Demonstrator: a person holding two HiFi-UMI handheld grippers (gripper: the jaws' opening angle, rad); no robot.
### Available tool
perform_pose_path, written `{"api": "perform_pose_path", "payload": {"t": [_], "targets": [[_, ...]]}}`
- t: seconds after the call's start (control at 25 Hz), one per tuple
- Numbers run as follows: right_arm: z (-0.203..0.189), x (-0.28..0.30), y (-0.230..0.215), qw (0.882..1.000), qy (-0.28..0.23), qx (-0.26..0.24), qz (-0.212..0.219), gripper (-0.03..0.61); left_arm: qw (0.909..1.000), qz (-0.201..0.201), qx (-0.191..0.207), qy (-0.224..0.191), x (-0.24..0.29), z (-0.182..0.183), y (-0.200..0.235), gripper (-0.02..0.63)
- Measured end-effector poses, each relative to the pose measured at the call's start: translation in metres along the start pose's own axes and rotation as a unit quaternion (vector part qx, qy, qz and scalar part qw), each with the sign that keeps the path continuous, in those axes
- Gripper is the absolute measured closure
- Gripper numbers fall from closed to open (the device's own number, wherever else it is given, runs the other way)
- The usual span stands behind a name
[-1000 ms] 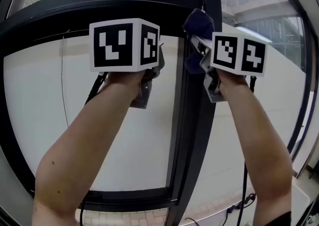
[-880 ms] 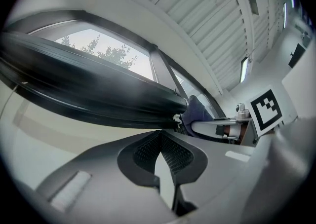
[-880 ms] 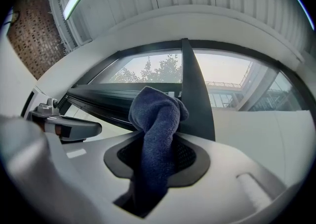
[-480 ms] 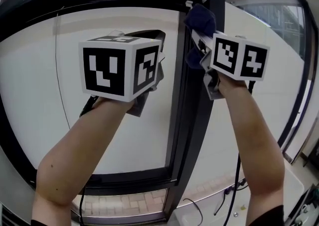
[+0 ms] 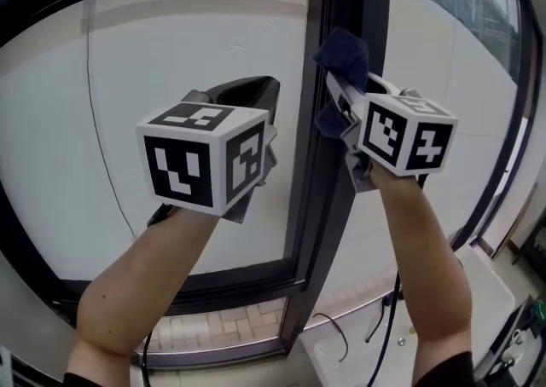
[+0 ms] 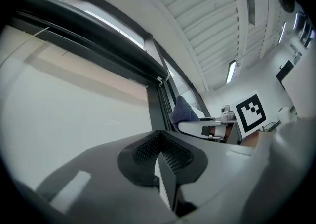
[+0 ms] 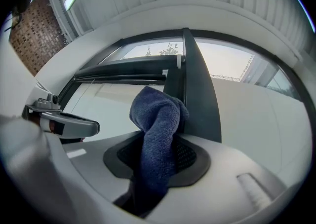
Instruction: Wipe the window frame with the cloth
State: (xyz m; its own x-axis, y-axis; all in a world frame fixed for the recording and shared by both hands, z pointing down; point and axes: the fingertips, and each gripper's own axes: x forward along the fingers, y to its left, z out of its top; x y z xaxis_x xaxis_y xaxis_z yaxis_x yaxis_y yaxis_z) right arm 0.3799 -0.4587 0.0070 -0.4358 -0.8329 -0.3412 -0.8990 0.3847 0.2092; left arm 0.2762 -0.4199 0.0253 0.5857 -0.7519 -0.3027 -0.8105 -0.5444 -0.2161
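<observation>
We are clamping the blue cloth (image 7: 157, 134) in our right gripper (image 7: 158, 168), holding its bunched end up against the dark vertical window frame (image 5: 328, 215) in the upper centre of the head view. Our left gripper (image 6: 162, 161), jaws pressed together on nothing, is hovering by the glass to its left.

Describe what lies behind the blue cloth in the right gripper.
Behind the cloth, which the right gripper clamps, stands the window frame's dark vertical post. The strip of post directly behind the cloth is covered, so contact cannot be confirmed.
</observation>
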Motion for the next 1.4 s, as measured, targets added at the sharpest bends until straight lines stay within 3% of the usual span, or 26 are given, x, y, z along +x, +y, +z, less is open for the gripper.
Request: {"api": "perform_pose_path", "payload": {"t": [0.2, 0.4, 0.6, 0.76, 1.04, 1.16, 1.4], "targets": [[-0.043, -0.017, 0.010, 1.000, 0.012, -0.002, 0.001, 0.449, 0.9998, -0.004, -0.010, 0.017, -0.012, -0.039, -0.007, 0.620], [-0.088, -0.032, 0.021, 1.000, 0.024, -0.014, 0.003, 0.449, 0.9998, -0.008, 0.004, 0.016, -0.025, -0.065, -0.014, 0.620], [-0.137, -0.050, 0.031, 0.999, 0.039, 0.006, 0.002, 0.448, 0.9994, -0.001, -0.011, 0.034, -0.040, -0.104, -0.015, 0.620], [-0.174, -0.061, 0.039, 0.998, 0.056, 0.002, -0.003, 0.448, 0.9978, 0.024, -0.011, 0.061, -0.052, -0.146, -0.010, 0.620], [-0.248, -0.085, 0.054, 0.995, 0.101, 0.002, -0.005, 0.446, 0.9939, 0.011, -0.073, 0.081, -0.078, -0.223, -0.019, 0.620], [-0.278, -0.094, 0.060, 0.993, 0.119, -0.003, -0.002, 0.446, 0.9919, 0.019, -0.068, 0.106, -0.087, -0.257, -0.023, 0.620], [-0.326, -0.113, 0.072, 0.988, 0.153, 0.007, -0.004, 0.446, 0.9860, -0.005, -0.075, 0.149, -0.107, -0.317, -0.054, 0.620]]}}
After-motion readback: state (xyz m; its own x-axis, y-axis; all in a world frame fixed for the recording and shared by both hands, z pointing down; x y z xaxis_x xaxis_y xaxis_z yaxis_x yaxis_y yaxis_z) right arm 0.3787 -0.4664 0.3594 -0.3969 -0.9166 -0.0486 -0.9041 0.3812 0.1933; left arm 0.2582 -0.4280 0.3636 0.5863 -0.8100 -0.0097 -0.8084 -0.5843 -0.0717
